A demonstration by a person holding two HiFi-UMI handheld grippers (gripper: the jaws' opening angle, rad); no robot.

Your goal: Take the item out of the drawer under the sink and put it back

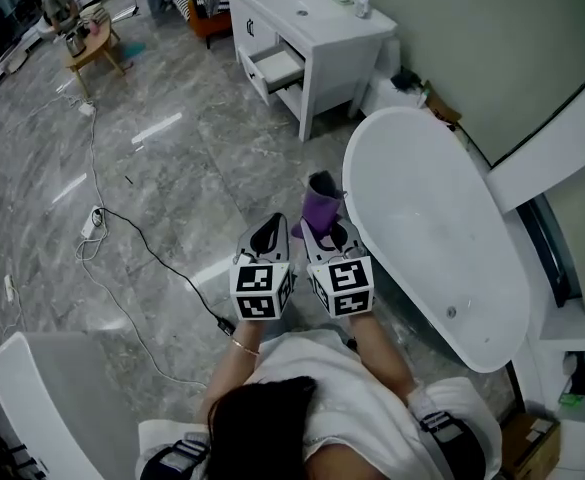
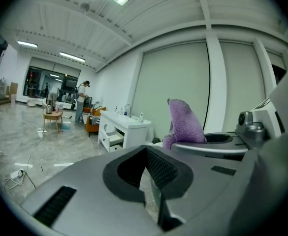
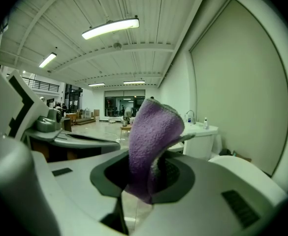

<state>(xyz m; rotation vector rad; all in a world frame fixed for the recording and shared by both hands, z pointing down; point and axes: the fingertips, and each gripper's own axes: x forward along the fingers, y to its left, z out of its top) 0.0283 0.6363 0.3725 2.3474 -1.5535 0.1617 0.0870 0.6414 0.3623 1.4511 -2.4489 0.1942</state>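
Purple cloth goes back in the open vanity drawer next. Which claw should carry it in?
Right. The right claw holds the purple cloth; the left claw is empty. The open drawer lies ahead of both.

A long white bathtub (image 1: 434, 230) stands on a grey marbled floor (image 1: 172, 158), its far side against a plain beige wall (image 1: 492, 38), and beyond its narrow end a white vanity cabinet (image 1: 312, 38) stands against the same wall. Well away from the tub across the open floor are a small wooden side table (image 1: 90, 48) and an orange armchair (image 1: 207, 8), while a black cable (image 1: 142, 248) snakes over the stone on the tub's room side. Overhead runs a white ribbed ceiling (image 2: 148, 9) with long tube lights (image 3: 110, 27), and the far end of the room is glazed (image 3: 119, 100).
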